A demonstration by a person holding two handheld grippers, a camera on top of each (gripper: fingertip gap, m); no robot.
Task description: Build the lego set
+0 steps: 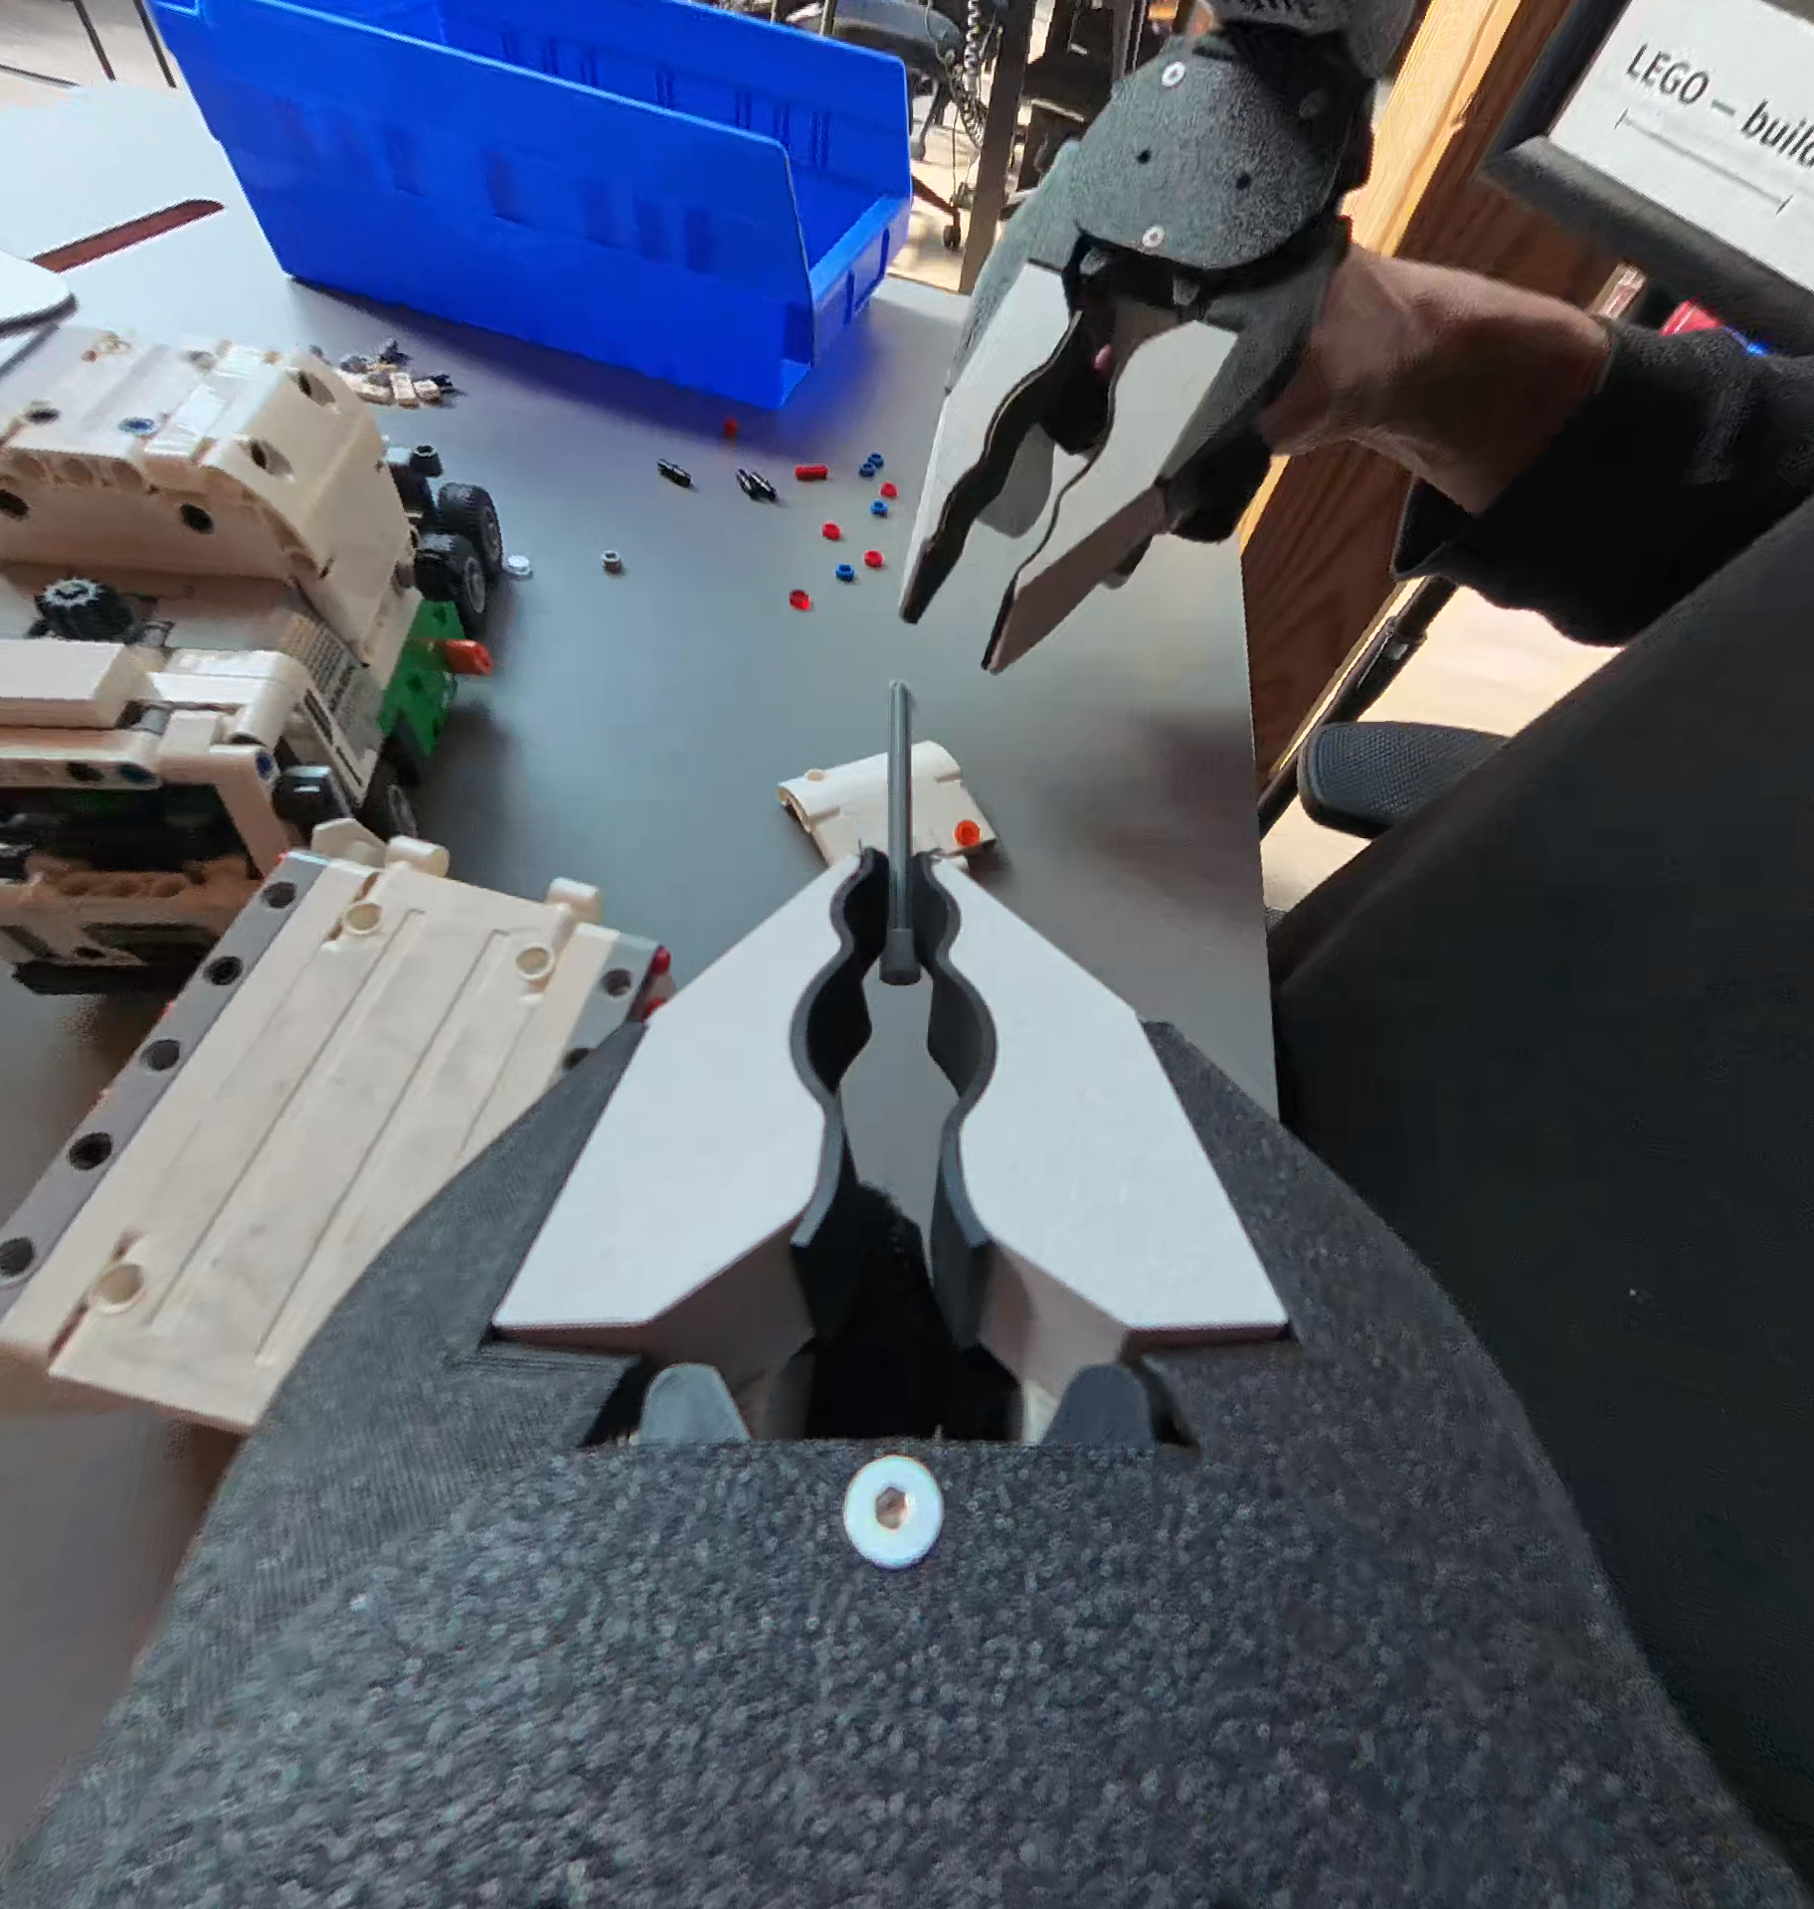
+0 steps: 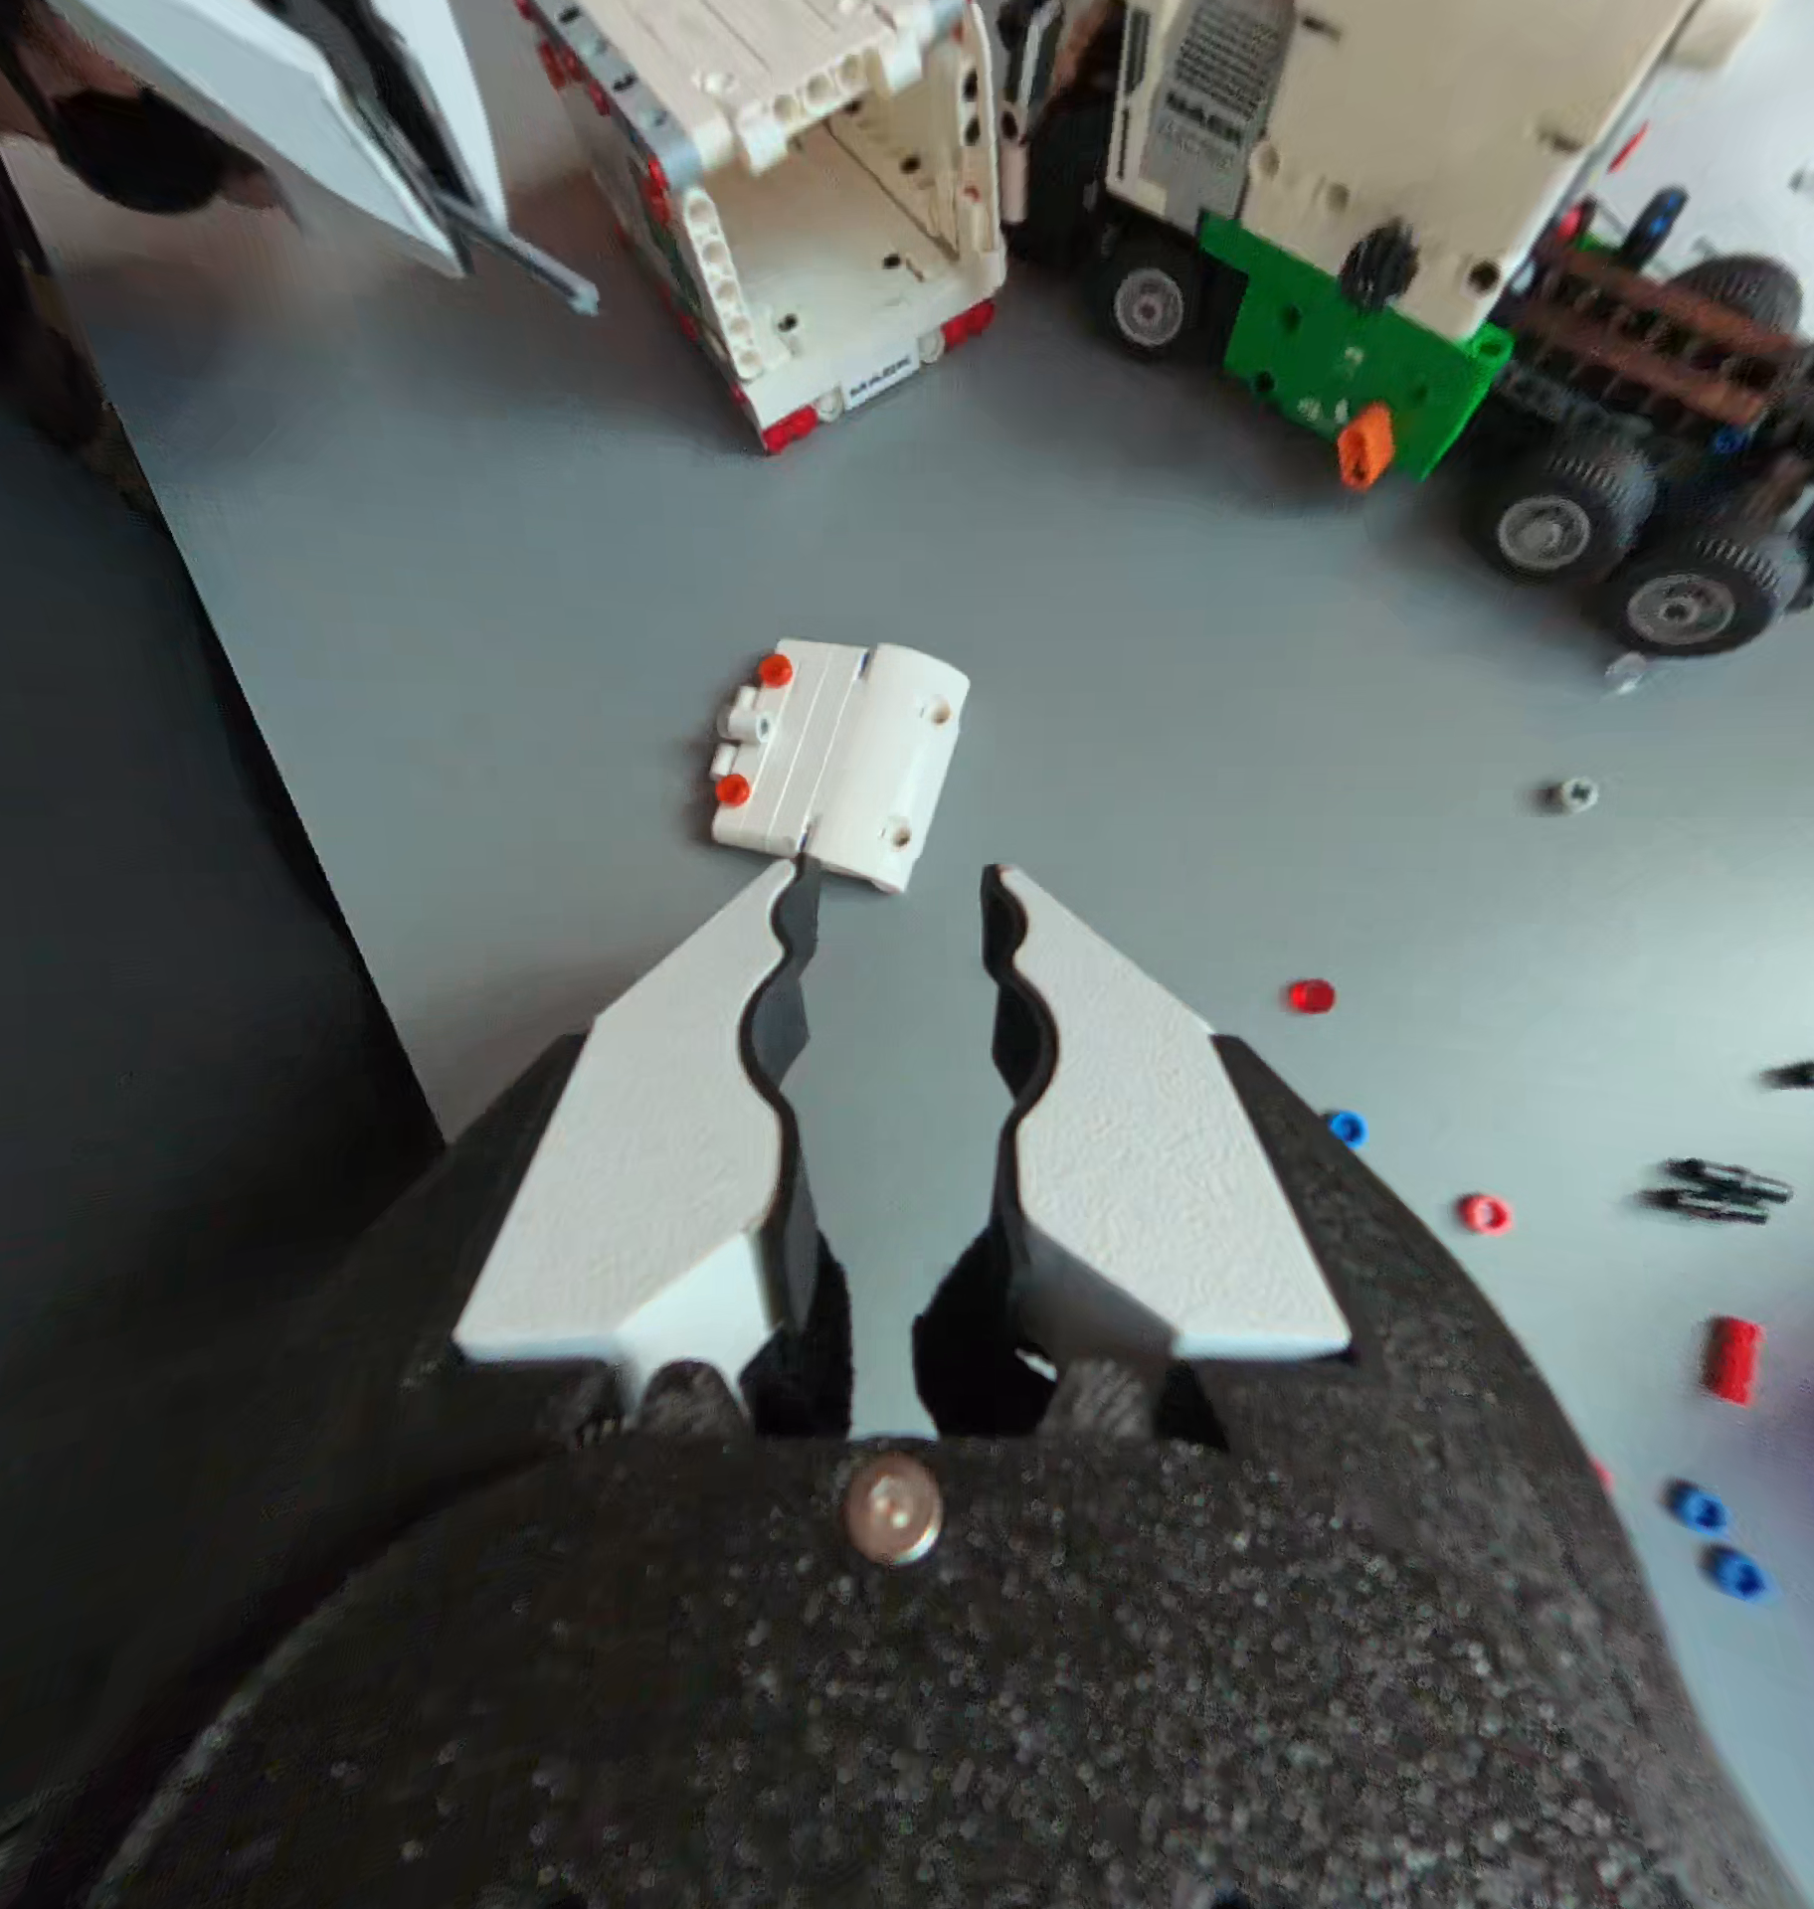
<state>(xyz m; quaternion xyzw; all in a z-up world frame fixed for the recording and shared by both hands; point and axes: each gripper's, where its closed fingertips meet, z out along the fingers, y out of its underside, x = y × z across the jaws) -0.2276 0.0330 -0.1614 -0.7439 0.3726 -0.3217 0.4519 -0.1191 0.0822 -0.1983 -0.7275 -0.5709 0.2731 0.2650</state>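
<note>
My left gripper point(image 1: 898, 863) is shut on a thin dark grey axle point(image 1: 899, 795) that sticks forward past the fingertips, above a small white panel piece point(image 1: 851, 801) with orange pins. My right gripper point(image 2: 893, 873) is open and empty, just short of that white panel piece point(image 2: 841, 759); it also shows in the left wrist view point(image 1: 949, 640), held in a hand above the table. The white and green truck point(image 1: 190, 620) stands at the left, also seen in the right wrist view point(image 2: 1399, 238). A white box body section point(image 1: 293, 1116) lies beside it, also in the right wrist view point(image 2: 820, 207).
A blue bin point(image 1: 572, 176) stands at the back of the dark table point(image 1: 655, 723). Small red, blue and black pins point(image 1: 841, 517) lie scattered behind the panel, and to the right in the right wrist view point(image 2: 1482, 1214). The table's edge point(image 1: 1254, 826) and a chair are on the right. One gripper's finger ends stand about 12 cm off the other's.
</note>
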